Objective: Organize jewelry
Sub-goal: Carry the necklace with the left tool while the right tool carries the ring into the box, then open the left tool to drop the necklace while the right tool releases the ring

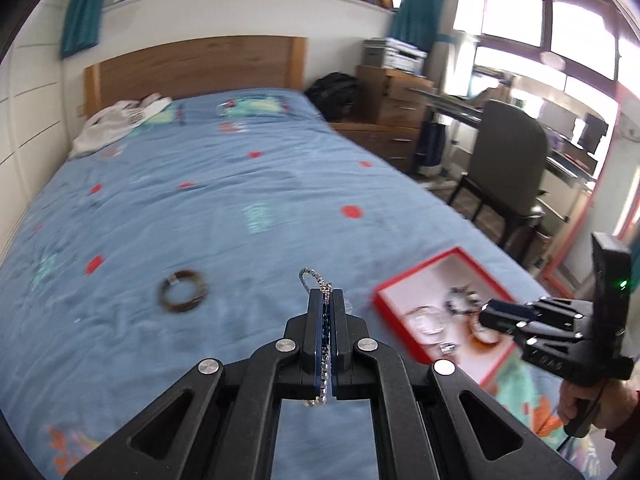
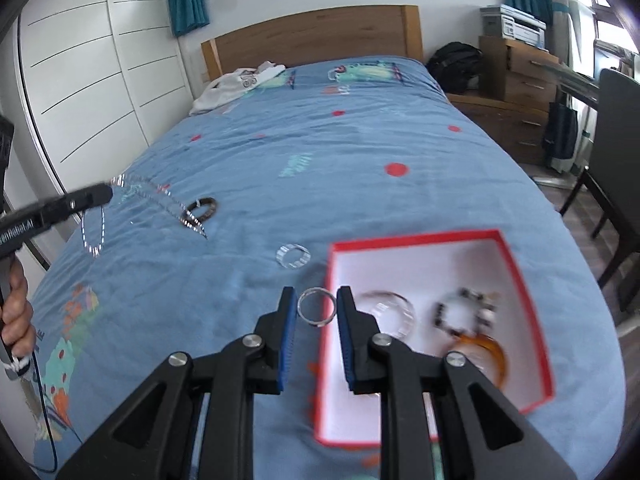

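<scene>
My left gripper [image 1: 327,300] is shut on a silver chain [image 1: 312,280]; in the right wrist view the left gripper [image 2: 106,192] holds that chain [image 2: 94,236] dangling above the bed. My right gripper [image 2: 317,306] holds a clear ring-shaped bangle [image 2: 317,307] between its fingers, at the left edge of the red-rimmed white box [image 2: 520,276]. The right gripper [image 1: 486,314] also shows over the box [image 1: 384,292] in the left wrist view. The box holds a clear bangle [image 2: 394,314], a dark beaded bracelet [image 2: 464,312] and an amber bangle [image 2: 486,356]. A brown bangle [image 2: 200,212] and a clear bangle [image 2: 293,256] lie on the bed.
The blue bedspread [image 2: 320,152] covers the whole bed. White clothing [image 2: 236,84] lies by the wooden headboard [image 2: 316,36]. A chair [image 1: 508,160] and wooden drawers [image 1: 392,100] stand to the right of the bed. White wardrobe doors [image 2: 92,80] stand to the left.
</scene>
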Tool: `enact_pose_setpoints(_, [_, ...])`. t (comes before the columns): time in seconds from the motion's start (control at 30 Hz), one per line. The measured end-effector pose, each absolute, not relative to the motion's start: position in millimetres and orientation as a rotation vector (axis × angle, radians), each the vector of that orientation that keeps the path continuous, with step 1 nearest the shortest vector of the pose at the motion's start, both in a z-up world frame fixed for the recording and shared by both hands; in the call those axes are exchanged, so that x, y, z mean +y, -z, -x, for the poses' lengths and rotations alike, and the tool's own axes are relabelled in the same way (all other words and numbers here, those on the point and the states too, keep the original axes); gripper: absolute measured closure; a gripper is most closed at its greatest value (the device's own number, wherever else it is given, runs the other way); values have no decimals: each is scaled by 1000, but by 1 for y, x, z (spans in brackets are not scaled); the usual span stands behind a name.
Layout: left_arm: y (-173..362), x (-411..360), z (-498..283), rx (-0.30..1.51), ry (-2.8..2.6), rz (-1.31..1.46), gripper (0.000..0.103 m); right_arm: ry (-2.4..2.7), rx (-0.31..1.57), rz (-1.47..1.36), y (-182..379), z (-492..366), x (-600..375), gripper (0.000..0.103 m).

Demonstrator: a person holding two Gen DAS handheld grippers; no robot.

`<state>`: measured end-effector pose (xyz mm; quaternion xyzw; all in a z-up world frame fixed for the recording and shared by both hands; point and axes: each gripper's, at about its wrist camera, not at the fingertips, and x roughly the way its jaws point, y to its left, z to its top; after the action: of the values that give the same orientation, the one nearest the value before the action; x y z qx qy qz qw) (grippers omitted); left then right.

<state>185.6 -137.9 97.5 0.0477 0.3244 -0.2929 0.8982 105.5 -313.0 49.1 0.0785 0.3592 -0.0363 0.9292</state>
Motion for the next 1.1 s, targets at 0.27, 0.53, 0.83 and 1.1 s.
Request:
enact_pose_setpoints(0.27, [-97,-221,-181,673,736,-109,100,120,744,-183,-41,-91,-361,84])
enact_pose_setpoints(0.53, [-66,-289,-198,724,793,-125,100,123,767,-166,-27,-127,-411,84])
enact_pose_setpoints(0.83, [-8,-339,-233,834,783,-160,100,120,848,-162,5,-180,-443,84])
enact_pose_setpoints(1.1, [31,-353,-248,920,749,-152,100,162,955,-139,34,-205,-447,84])
